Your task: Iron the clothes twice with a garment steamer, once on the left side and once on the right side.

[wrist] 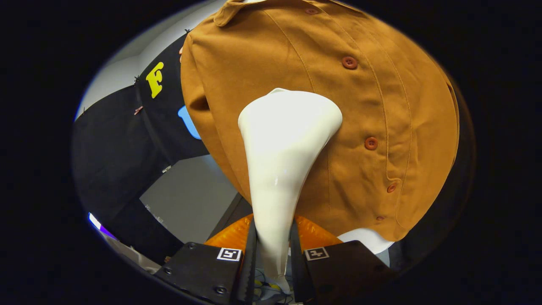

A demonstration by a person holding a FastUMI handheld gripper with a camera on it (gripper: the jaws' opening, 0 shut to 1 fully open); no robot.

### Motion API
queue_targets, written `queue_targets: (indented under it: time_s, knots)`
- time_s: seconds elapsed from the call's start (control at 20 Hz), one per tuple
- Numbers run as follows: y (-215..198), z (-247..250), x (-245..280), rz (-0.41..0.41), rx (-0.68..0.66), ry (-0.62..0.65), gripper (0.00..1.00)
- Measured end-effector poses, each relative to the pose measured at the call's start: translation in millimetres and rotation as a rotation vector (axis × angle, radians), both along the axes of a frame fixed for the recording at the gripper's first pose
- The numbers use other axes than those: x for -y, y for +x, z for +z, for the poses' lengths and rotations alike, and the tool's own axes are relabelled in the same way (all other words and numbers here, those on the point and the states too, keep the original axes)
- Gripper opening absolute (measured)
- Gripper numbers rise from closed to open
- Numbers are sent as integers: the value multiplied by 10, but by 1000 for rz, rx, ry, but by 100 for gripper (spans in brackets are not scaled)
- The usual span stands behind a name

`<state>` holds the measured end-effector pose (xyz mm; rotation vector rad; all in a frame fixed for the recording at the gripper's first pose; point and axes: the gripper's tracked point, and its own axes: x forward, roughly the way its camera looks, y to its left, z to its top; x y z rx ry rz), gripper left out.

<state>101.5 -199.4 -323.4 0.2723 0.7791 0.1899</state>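
Observation:
A brown button-up jacket (262,72) hangs upright in front of me, its row of reddish buttons (349,62) running down to the right of the middle. My gripper (273,254) is shut on the narrow handle of a white garment steamer (283,148). Both fingers (250,254) press on the handle's sides. The steamer's wide head rests against the jacket's front, on the panel left of the button row, about halfway up. The face of the head is hidden against the cloth.
The booth's black cloth wall (118,148) hangs to the left of the jacket, with a grey surface (190,199) below it. A white rounded form (366,237) shows under the jacket's hem. Orange finger housings (233,235) flank the handle.

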Motion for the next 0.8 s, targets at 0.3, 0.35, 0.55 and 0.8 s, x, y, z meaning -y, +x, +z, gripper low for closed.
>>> queue_targets:
  time_s: [0.3,0.35,0.55,0.8]
  knots:
    - [-107,-247,-45,-28,-78,11,40]
    - [-123,-276,-58,-29,-90,12,40]
    - [-180,-428,-137,-40,-144,17,40]
    - [-261,-387,-199,-51,-152,32,40]
